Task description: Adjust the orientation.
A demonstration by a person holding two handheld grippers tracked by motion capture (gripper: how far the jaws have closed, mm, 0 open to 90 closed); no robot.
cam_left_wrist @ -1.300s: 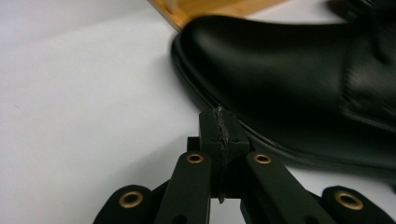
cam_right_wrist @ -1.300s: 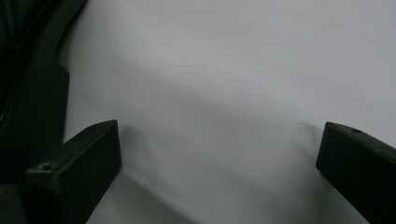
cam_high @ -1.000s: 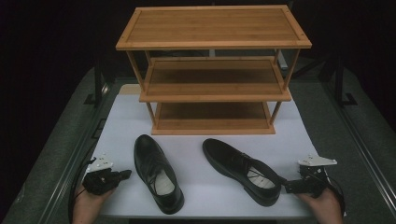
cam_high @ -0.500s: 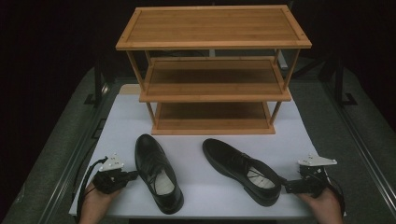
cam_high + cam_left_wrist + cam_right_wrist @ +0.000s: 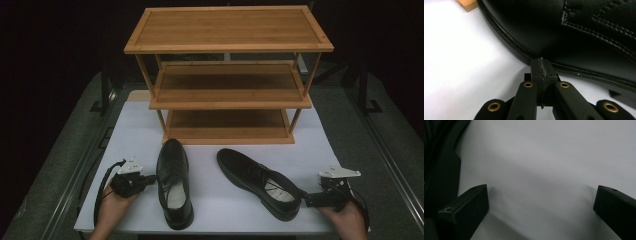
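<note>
Two black shoes (image 5: 174, 186) (image 5: 260, 182), one wooden three-tier rack (image 5: 227, 75).

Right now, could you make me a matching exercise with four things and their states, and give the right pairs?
Things:
1. left gripper
2. right gripper
3. left shoe
4. rack

States:
A. jaws wide apart
B. three bare wooden shelves
C. jaws shut, tips at the sole's edge
D. toe towards the rack

Pairs: 1-C, 2-A, 3-D, 4-B
</note>
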